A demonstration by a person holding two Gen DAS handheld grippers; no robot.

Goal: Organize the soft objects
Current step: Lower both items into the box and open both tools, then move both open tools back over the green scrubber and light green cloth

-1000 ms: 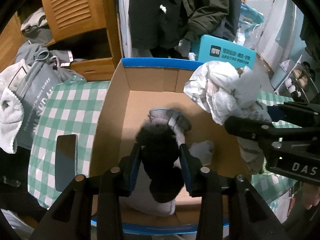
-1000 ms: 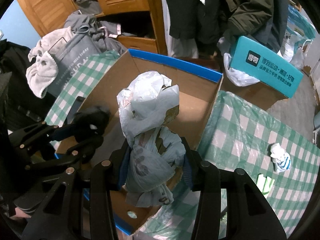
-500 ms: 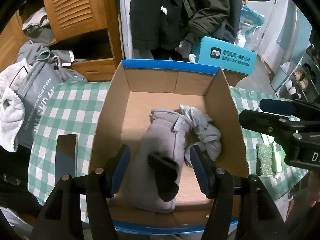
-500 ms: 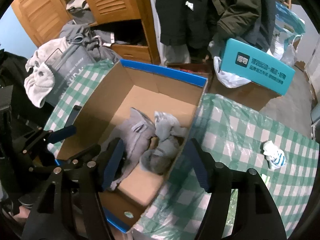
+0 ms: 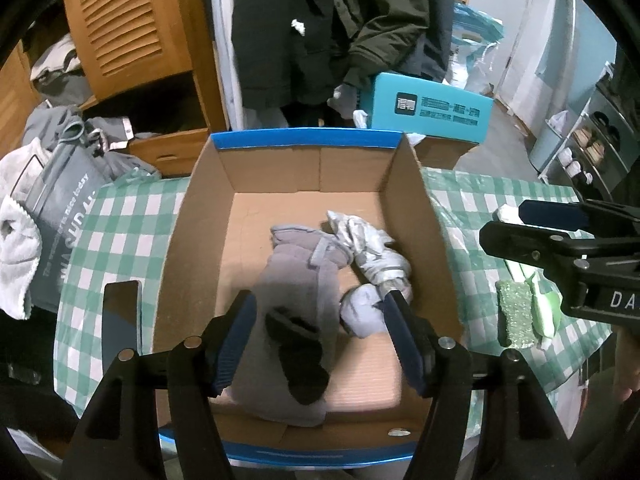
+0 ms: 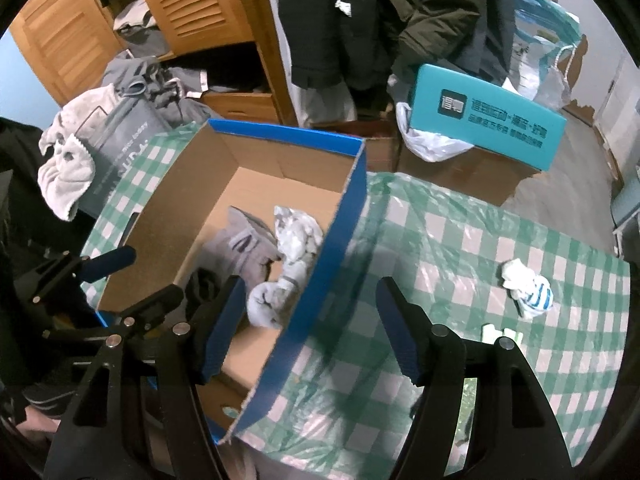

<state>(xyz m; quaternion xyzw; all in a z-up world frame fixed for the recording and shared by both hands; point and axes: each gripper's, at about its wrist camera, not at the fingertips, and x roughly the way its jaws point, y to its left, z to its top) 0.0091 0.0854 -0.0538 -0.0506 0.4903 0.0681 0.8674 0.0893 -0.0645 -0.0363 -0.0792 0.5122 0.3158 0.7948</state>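
A cardboard box (image 5: 304, 140) with a blue rim stands on the green checked table. In it lie a grey garment (image 5: 296, 276), a black sock (image 5: 300, 360) on top of that, a crumpled white bundle (image 5: 368, 248) and a pale sock ball (image 5: 360, 312). My left gripper (image 5: 322, 300) hovers above these, its jaws opening and holding nothing. My right gripper (image 6: 311, 284) is open and empty, straddling the box's right wall (image 6: 328, 248). On the cloth to its right lies a white-and-blue striped sock (image 6: 528, 292).
A green sponge (image 5: 514, 316) and a green-white item (image 5: 542, 308) lie right of the box, a dark phone (image 5: 120, 320) left of it. Beyond the table's left edge are a grey bag (image 5: 60, 216) and a white towel (image 5: 16, 248). A teal box (image 6: 488, 116) stands behind.
The left gripper let go of the black sock, which dropped onto the grey garment. The right gripper released the white bundle into the box and shifted right over the box wall.
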